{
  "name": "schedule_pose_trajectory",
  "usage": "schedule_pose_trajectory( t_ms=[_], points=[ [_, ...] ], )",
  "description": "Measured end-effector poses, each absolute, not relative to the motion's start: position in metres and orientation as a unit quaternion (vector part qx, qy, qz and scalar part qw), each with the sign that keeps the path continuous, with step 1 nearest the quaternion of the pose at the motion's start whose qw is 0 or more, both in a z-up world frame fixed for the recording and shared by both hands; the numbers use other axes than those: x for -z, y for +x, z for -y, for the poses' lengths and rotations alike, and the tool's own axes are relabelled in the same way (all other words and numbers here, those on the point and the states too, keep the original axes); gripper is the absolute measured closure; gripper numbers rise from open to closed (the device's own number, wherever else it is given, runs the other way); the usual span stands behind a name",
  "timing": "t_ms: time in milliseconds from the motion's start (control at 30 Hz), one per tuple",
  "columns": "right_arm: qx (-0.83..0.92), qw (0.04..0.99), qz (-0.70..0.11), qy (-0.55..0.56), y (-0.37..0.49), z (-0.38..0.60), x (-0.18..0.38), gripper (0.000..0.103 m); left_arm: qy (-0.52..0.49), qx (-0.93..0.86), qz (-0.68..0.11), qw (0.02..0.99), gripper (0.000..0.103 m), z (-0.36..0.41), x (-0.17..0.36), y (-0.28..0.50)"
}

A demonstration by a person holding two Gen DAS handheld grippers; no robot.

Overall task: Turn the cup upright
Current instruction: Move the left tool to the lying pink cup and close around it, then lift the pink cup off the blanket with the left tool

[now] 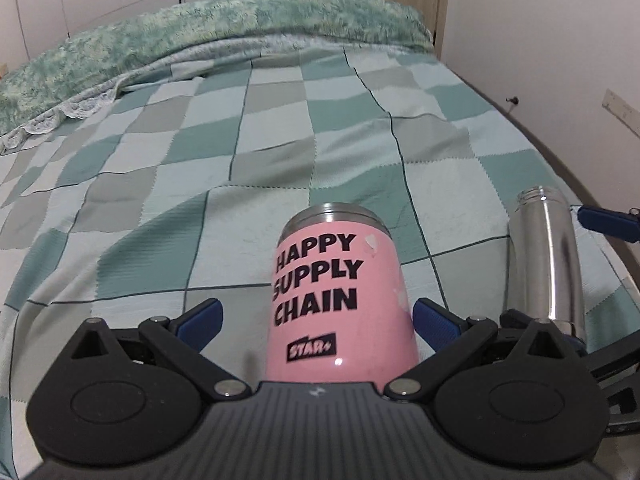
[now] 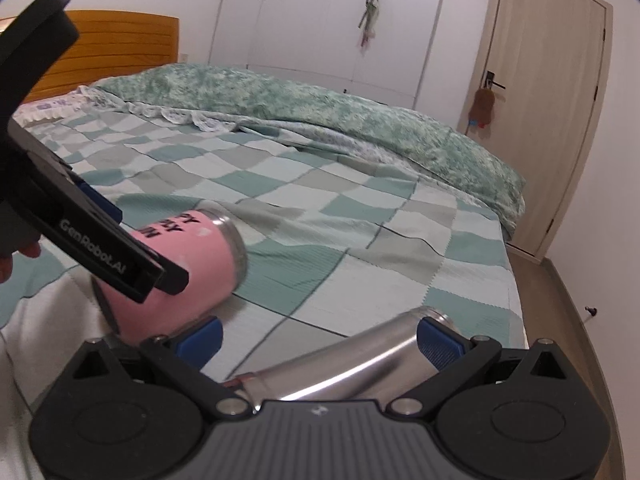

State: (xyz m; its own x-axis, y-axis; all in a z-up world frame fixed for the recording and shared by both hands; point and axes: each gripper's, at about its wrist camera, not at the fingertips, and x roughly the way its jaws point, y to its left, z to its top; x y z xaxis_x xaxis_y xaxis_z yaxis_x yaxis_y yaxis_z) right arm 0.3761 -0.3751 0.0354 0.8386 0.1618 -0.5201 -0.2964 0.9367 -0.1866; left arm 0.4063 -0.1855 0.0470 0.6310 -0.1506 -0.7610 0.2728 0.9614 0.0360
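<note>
A pink cup [image 1: 340,304] printed "HAPPY SUPPLY CHAIN" lies on its side on the checked bedspread, steel rim pointing away. My left gripper [image 1: 316,320] is open with its blue pads on either side of the cup's body; the right pad is close to it, the left pad apart. The cup also shows in the right wrist view [image 2: 192,276]. A steel bottle [image 1: 546,256] lies on its side to the right. My right gripper [image 2: 320,340] is open around that bottle [image 2: 360,364], pads not pressing it.
The bed's checked cover [image 1: 280,140] stretches ahead, with a fluffy green blanket [image 1: 200,36] heaped at the far side. The bed's right edge [image 2: 520,300] drops to a wooden floor. A wardrobe [image 2: 320,12] and a door [image 2: 548,100] stand beyond.
</note>
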Motion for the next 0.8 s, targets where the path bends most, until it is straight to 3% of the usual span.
schedule_pose_trajectory(
  t_ms=[200,300,800],
  points=[
    [-0.119,0.949,-0.265,-0.124,0.377,0.382,-0.027,0.0,0.093,0.109,-0.449,0.882,0.002,0.2,-0.033,0.42],
    [-0.117,0.949,-0.264,-0.123,0.377,0.382,-0.025,0.0,0.084,0.119,-0.493,0.858,0.018,0.203,-0.02,0.429],
    [-0.124,0.951,-0.247,-0.135,0.319,0.365,-0.052,0.0,0.066,0.125,-0.467,0.873,0.018,0.183,-0.054,0.362]
  ],
)
